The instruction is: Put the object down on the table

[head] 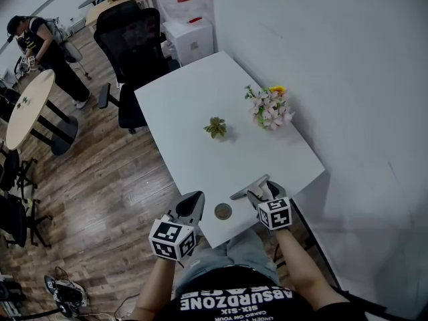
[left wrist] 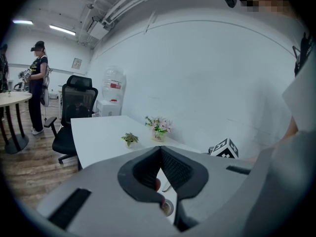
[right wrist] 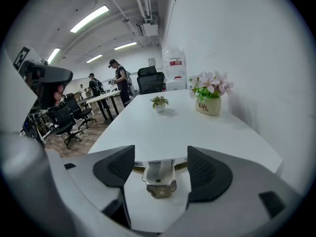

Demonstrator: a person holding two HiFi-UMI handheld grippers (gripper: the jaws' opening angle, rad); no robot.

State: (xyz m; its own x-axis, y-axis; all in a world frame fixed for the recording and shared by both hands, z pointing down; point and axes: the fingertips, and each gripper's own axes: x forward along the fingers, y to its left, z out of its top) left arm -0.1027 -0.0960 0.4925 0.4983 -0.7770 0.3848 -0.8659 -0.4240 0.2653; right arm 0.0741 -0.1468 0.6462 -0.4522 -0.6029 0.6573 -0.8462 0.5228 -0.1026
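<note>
A flat metal piece with a holed tab lies on the white table near its front edge. In the head view the metal piece shows as a grey strip. My right gripper stands open around it, jaws spread wide, neither pad touching it. In the head view the right gripper hovers at the table's front right. A small round brownish disc rests on the table between the two grippers. My left gripper is just left of the disc and off the table edge. The left gripper is shut, its pads meeting at the tips.
A small green plant and a pot of pink flowers stand mid-table. A black office chair and a water dispenser are beyond the far end. A person stands by a round wooden table. The wall runs along the right.
</note>
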